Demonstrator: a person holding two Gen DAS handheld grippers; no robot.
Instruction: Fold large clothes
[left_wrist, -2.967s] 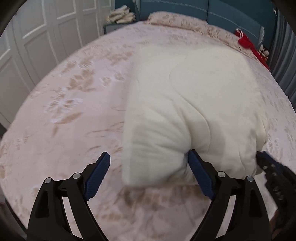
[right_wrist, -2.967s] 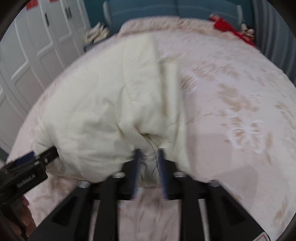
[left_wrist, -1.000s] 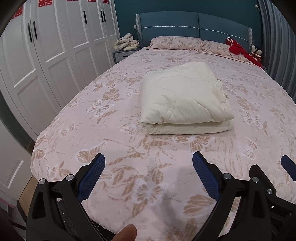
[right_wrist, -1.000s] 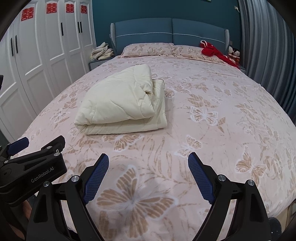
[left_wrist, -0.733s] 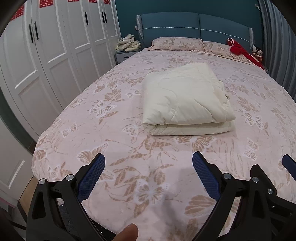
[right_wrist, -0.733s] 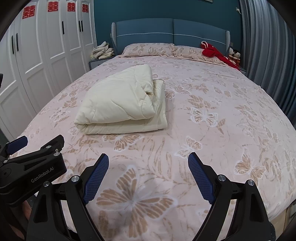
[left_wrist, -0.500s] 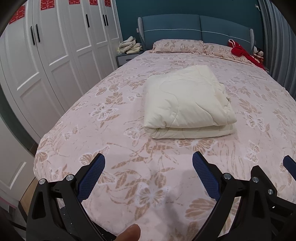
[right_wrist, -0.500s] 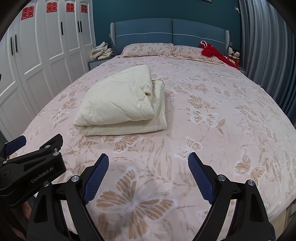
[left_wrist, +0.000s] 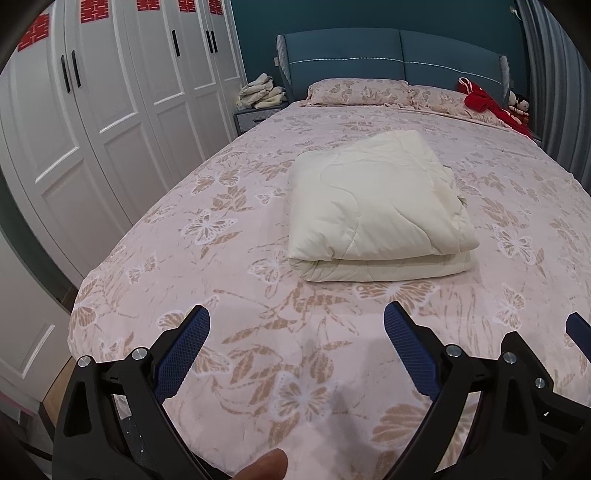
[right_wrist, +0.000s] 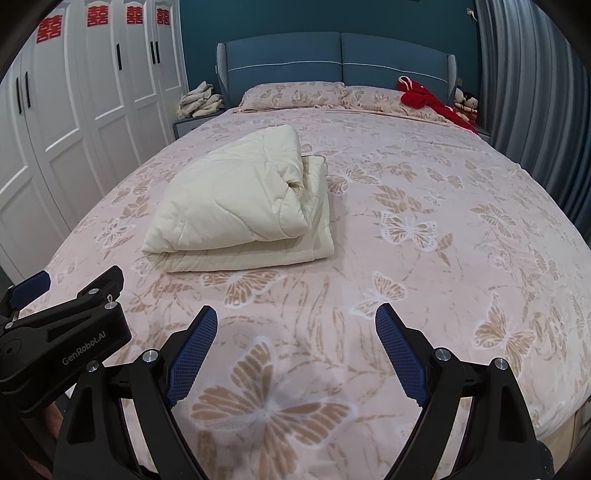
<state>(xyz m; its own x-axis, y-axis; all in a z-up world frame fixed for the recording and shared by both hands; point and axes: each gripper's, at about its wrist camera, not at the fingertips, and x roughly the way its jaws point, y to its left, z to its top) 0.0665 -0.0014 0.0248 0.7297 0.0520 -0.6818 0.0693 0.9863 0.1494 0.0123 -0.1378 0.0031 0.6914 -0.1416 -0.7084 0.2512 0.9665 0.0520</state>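
1. Right gripper (left_wrist: 578, 328) in the left wrist view: cut off by the right edge, only one blue tip and part of the black frame visible
2. Left gripper (right_wrist: 27, 286) in the right wrist view: cut by the left edge, jaw gap can't be read there
3. Fingertip (left_wrist: 264, 466): clipped by the bottom edge
4. Dolls (right_wrist: 466, 100) by the headboard: too small to tell apart
5. Folded quilt (right_wrist: 240, 203): inner layers hidden
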